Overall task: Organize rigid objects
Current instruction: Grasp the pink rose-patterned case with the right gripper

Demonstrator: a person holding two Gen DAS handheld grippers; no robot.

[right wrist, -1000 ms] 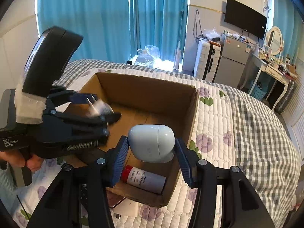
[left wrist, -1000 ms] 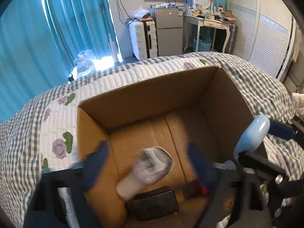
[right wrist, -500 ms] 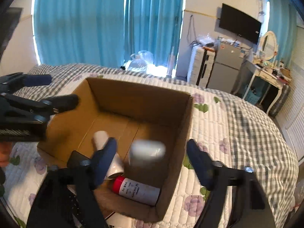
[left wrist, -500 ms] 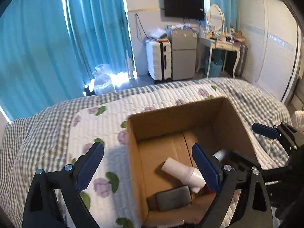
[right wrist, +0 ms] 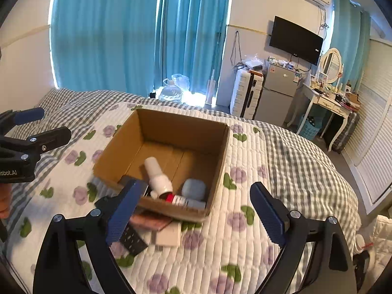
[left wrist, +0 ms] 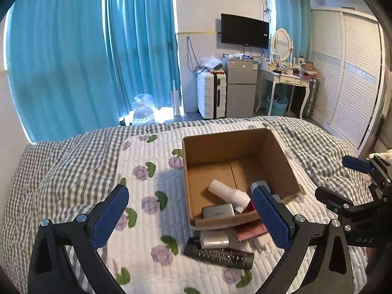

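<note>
An open cardboard box sits on the quilted bed. Inside lie a white bottle, a pale blue case, a red-capped tube and a grey power bank. In front of the box lie a black remote, a silver item, a pink item and a white block. My left gripper is open and empty, pulled back left of the box. My right gripper is open and empty before the box.
The bed has a floral quilt over a checked cover. Beyond the bed stand a white suitcase, a small fridge and a dressing table. Blue curtains hang behind.
Both grippers let go of their objects into the box: the white bottle from the left, the pale blue case from the right. Both then drew back and up, open.
</note>
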